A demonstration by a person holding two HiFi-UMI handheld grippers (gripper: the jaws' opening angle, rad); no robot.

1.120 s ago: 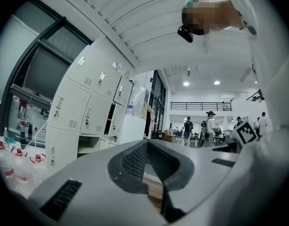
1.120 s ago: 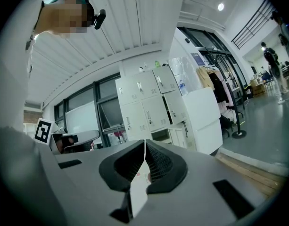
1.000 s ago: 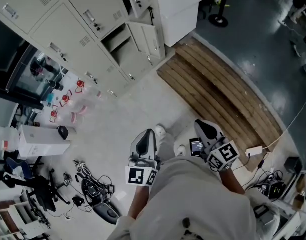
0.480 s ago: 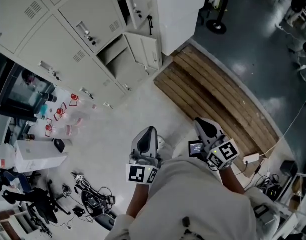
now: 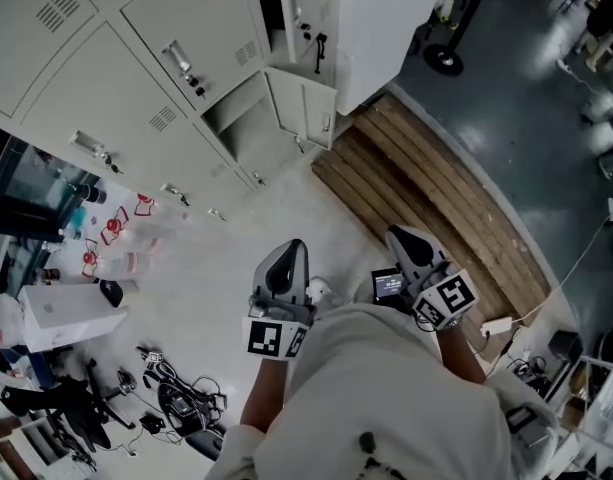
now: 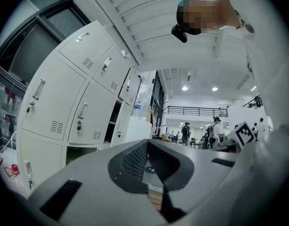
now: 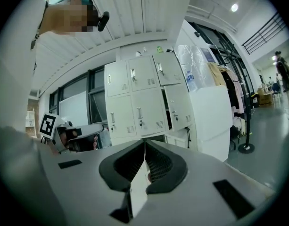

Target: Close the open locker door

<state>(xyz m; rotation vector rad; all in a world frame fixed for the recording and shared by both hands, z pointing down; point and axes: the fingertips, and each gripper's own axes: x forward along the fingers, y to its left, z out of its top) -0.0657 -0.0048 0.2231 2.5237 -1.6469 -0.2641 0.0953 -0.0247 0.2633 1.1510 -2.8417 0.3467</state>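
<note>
Head view: the open locker door [image 5: 308,108] stood well ahead of the left tool [image 5: 292,250] and right tool [image 5: 400,240]; both had jaws together, empty; the left seemed marginally nearer.

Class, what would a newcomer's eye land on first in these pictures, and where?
The pale lockers fill the head view's upper left, one open locker door jutting out near their right end. Beside them a wooden platform lies on the floor, and cables tangle at lower left.
</note>
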